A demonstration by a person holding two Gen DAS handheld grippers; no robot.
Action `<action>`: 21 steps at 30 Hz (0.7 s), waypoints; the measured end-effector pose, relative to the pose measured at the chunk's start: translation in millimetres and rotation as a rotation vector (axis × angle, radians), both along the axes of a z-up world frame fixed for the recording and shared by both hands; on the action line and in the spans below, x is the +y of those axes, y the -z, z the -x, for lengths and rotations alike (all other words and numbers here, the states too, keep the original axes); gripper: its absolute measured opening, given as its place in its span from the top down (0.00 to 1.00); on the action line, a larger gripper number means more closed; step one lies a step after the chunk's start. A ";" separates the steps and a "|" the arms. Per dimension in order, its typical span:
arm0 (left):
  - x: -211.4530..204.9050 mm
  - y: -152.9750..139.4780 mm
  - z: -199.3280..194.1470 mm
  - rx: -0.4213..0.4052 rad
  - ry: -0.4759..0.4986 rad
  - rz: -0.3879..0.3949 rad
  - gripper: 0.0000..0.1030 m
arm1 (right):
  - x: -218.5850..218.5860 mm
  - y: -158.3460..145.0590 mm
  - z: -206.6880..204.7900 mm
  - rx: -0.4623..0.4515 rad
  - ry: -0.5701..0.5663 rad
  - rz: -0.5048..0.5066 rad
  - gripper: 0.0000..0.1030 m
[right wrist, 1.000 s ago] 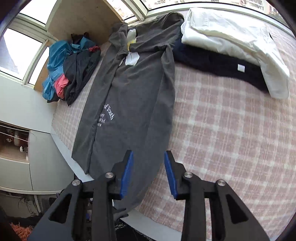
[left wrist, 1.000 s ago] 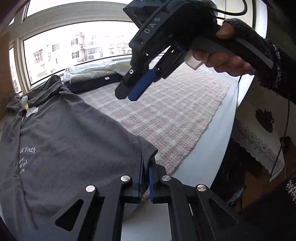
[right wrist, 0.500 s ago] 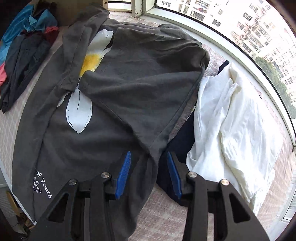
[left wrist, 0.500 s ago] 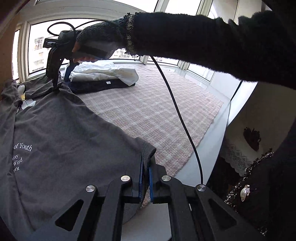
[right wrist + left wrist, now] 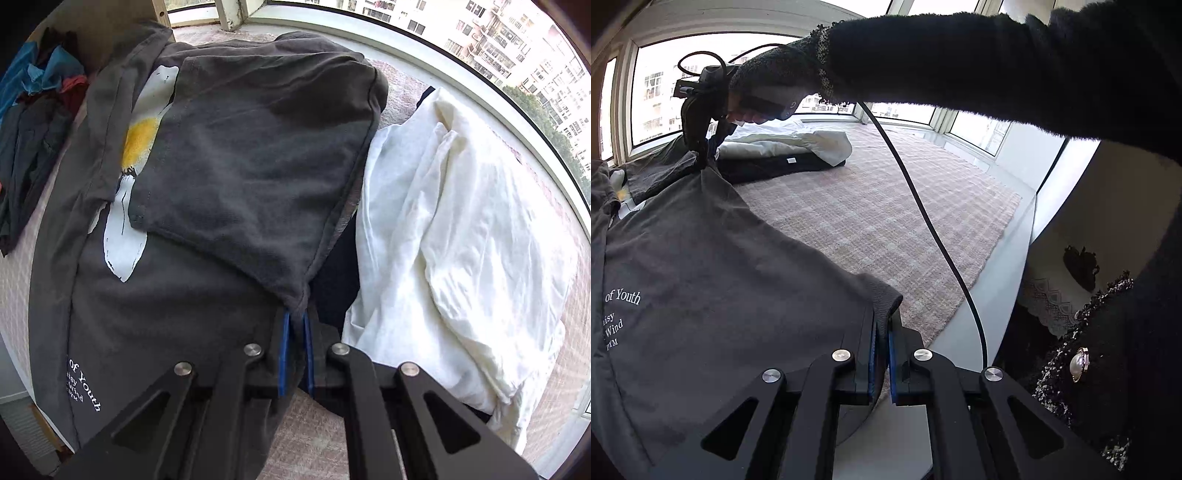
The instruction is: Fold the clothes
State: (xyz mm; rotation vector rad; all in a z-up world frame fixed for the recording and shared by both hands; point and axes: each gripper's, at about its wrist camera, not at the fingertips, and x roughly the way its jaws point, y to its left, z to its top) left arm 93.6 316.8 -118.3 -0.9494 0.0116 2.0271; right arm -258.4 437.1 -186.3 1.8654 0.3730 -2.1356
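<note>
The right gripper (image 5: 294, 325) has just swung across and pinched the grey shirt (image 5: 207, 288) at its far sleeve seam; the left gripper (image 5: 881, 332) grips the near hem, ready to fold it on the rug (image 5: 886, 221).

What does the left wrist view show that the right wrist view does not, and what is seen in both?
Only the left wrist view shows the left gripper shut on the hem corner of the grey T-shirt, the person's dark sleeve, and the cable.

Only the right wrist view shows the pile of coloured clothes, the flower print, and buildings outside.

Both show the T-shirt, the right gripper shut on its far side edge, the white garment, and the checked cloth.
</note>
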 end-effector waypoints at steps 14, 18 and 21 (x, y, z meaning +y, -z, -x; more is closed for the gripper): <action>-102.8 2.5 -0.8 -0.110 -0.389 -0.305 0.96 | -92.7 -41.9 1.5 0.057 -0.177 -0.227 0.93; -136.9 12.9 -13.0 -0.125 -0.521 -0.368 0.96 | -155.1 -42.8 1.6 0.071 -0.279 -0.294 0.93; -159.8 24.6 -20.8 -0.147 -0.614 -0.400 0.96 | -211.4 -28.0 4.0 0.001 -0.331 -0.216 0.83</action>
